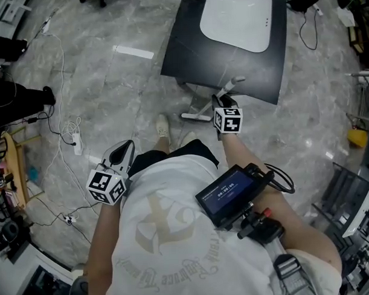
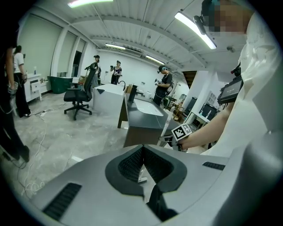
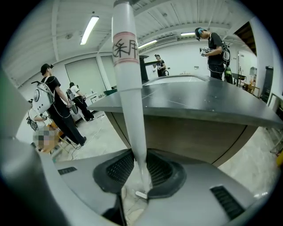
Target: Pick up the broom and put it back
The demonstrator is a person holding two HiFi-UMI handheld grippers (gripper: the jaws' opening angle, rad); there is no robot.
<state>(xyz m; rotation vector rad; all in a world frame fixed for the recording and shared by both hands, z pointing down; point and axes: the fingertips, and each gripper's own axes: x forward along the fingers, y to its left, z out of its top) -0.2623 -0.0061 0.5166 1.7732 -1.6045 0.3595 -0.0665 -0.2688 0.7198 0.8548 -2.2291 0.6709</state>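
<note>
- I see the broom (image 3: 128, 88) as pale grey-white, with a pink-edged label bearing dark characters.
- The right gripper (image 3: 139, 165) is grey with black ribbed pads, and the left gripper (image 2: 142, 152) matches.
- Each marker cube (image 1: 227, 120) is black-and-white squares.
- The table (image 1: 187, 47) is near-black, its inset panel (image 1: 237, 18) white.
- The floor (image 1: 110, 98) is grey, marble-veined.
- The person's shirt (image 1: 169, 235) is white with a beige print.

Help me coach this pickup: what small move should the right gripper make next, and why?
Probably lift the broom handle a little, straight up, to test the hold. The right gripper's fingers look closed on the white handle, which stands close to the dark table's edge, so a small lift seems safer than a swing.
</note>
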